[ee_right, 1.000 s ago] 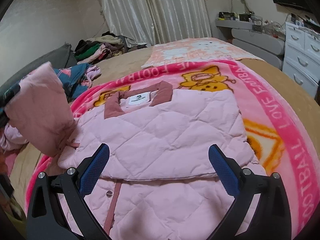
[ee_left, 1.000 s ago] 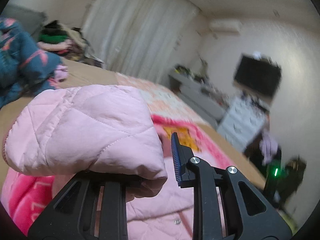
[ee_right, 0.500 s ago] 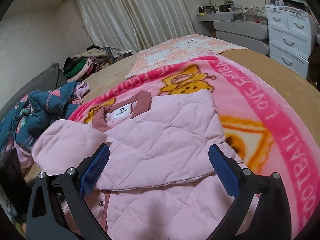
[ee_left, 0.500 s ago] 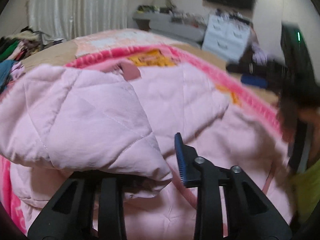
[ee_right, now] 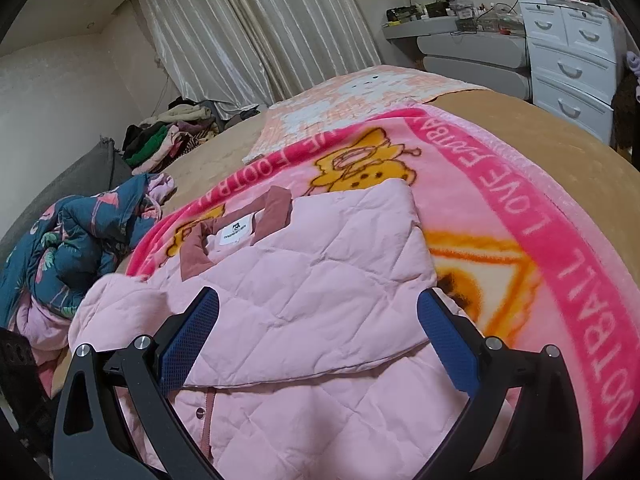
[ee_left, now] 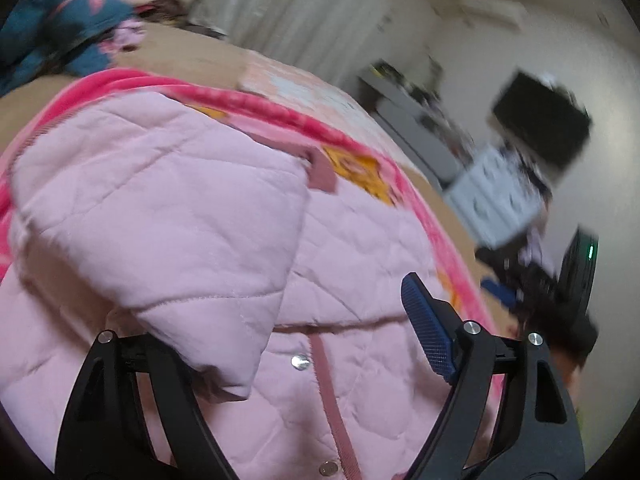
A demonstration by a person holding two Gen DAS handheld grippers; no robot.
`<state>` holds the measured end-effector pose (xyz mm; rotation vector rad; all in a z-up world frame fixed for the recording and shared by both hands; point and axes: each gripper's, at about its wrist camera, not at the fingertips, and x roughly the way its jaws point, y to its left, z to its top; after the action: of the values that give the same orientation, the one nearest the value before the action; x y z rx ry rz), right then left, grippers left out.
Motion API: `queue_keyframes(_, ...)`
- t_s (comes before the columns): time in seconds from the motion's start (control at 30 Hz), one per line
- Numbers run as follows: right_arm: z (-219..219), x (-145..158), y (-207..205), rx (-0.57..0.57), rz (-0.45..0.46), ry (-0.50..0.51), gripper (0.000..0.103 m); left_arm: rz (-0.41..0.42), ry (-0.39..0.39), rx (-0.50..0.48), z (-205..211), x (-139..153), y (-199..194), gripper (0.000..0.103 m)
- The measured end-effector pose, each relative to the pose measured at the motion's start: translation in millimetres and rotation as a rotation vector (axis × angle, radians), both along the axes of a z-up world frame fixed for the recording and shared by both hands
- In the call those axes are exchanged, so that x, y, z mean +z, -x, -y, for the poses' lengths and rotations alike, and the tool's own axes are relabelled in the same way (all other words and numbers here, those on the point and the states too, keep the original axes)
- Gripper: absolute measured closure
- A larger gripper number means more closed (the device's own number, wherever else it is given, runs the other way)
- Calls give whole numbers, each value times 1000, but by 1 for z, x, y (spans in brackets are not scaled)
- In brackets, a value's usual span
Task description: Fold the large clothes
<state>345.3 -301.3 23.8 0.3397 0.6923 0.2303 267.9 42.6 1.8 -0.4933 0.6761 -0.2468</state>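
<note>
I am holding my left gripper [ee_left: 304, 344] low over the pink quilted jacket [ee_right: 312, 292], which is lying spread on the pink cartoon blanket [ee_right: 532, 216] on the bed [ee_right: 560, 128]. Its jaws have just been opening and are now standing wide apart; the folded-over sleeve [ee_left: 180, 232] is draping across the left finger, hiding its pad, while the blue pad of the other finger [ee_left: 428, 332] is standing clear of the fabric, so nothing is being pinched. The sleeve is lying across the jacket's front, just above the snap buttons [ee_left: 300, 362] and the dusty-rose placket [ee_left: 332, 396].

My right gripper [ee_right: 316, 344] is hovering over the jacket's near half with its jaws also wide open and empty, both blue pads showing above the quilted cloth. The jacket's collar [ee_right: 276, 210] with its white label is pointing away from me. A crumpled blue flowered garment [ee_right: 80, 240] is lying beside the blanket on the left.
</note>
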Motion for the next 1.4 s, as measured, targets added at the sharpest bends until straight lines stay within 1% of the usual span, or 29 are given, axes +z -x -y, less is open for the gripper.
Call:
queue_keyframes(0.07, 0, 0, 0, 4, 1, 1, 4, 7, 29, 77, -16, 1, 6, 25)
queue_keyframes(0.1, -1, 0, 0, 4, 3, 3, 4, 3, 39, 100, -22, 2, 7, 23)
queue_keyframes(0.2, -2, 0, 0, 1, 2, 4, 4, -9, 104, 182, -46, 1, 10, 23)
queue_keyframes(0.27, -2, 0, 0, 1, 1, 3, 4, 1, 119, 213, -57, 2, 13, 35)
queue_keyframes(0.33, -3, -1, -1, 2, 0, 6, 4, 42, 79, 235, -62, 5, 13, 75)
queue_keyframes(0.37, -4, -1, -1, 2, 0, 8, 4, 55, 59, 239, -62, 7, 10, 84)
queue_keyframes(0.5, -5, -3, 0, 4, -2, 12, 4, 136, -2, 252, -68, 23, 9, 87)
queue_keyframes(0.57, -5, -3, 0, 1, 0, 11, 4, 202, -80, 241, -60, 36, 10, 88)
queue_keyframes(0.63, -3, -2, 0, -3, 2, 4, 4, 275, -204, 186, -40, 49, 11, 89)
queue_keyframes(0.67, -2, -2, 0, -7, 4, 2, 4, 304, -250, 147, -28, 53, 11, 89)
queue_keyframes(0.7, 0, -1, 1, -11, 7, 2, 4, 322, -307, 77, -11, 56, 9, 91)
queue_keyframes(0.77, 6, 1, 2, -25, 15, -3, 4, 345, -406, -46, 21, 54, 8, 92)
queue_keyframes(0.8, 10, 3, 2, -32, 18, -10, 4, 359, -496, -108, 44, 49, 8, 92)
queue_keyframes(0.83, 13, 3, 2, -37, 20, -15, 4, 360, -557, -161, 63, 42, 8, 92)
queue_keyframes(0.87, 18, 5, 2, -47, 23, -22, 4, 348, -585, -205, 74, 35, 6, 92)
queue_keyframes(0.93, 27, 7, 3, -66, 30, -37, 4, 290, -634, -340, 102, 15, -1, 92)
queue_keyframes(0.97, 32, 8, 3, -76, 32, -47, 4, 285, -662, -371, 110, 7, 0, 92)
queue_keyframes(1.07, 45, 11, 3, -95, 34, -72, 4, 287, -807, -464, 137, -15, 4, 92)
queue_keyframes(1.1, 47, 11, 4, -97, 34, -76, 4, 287, -832, -482, 143, -18, 5, 92)
queue_keyframes(1.13, 50, 12, 4, -102, 35, -82, 4, 281, -835, -487, 145, -20, 6, 92)
queue_keyframes(1.27, 59, 12, 5, -118, 37, -104, 4, 258, -811, -487, 138, -25, 4, 92)
queue_keyframes(1.4, 63, 11, 5, -117, 28, -114, 4, 227, -824, -482, 140, -33, 2, 92)
